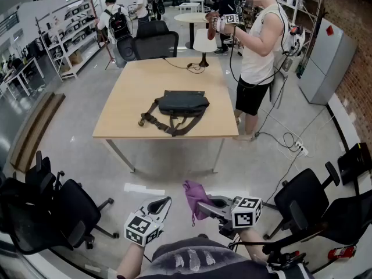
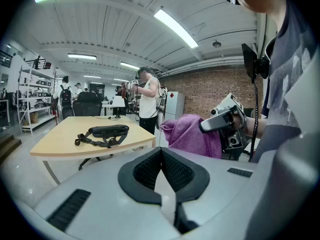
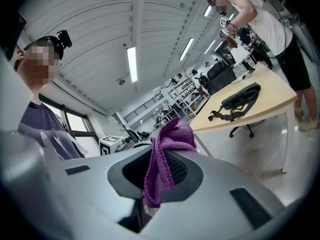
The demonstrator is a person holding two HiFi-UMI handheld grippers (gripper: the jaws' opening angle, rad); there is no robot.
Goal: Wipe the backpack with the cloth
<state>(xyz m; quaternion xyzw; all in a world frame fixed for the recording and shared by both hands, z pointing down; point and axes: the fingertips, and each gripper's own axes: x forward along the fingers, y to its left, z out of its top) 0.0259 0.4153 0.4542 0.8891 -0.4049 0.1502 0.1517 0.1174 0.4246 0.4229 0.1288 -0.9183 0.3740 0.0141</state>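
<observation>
- Right gripper point(image 3: 164, 157), low at the near edge of the head view: jaws clamped on a crumpled purple terry cloth point(image 3: 173, 134), bunched above the pads and trailing down between them.
- Left gripper point(image 2: 161, 153), just beside the right one: jaws pressed together, nothing between.
- In the left gripper view, the cloth just right of the shut jaws, not touching them.
- Dark grey fabric backpack with brown straps point(image 1: 182, 103), flat on a light wooden square table point(image 1: 142, 74), straps spread toward the near edge.
- Backpack well apart from both grippers, across bare grey floor point(image 1: 168, 167).
- Person in a white sleeveless top point(image 1: 257, 48), standing at the table's right side.
- Black office chairs point(image 1: 70, 214) on either side of the grippers.
</observation>
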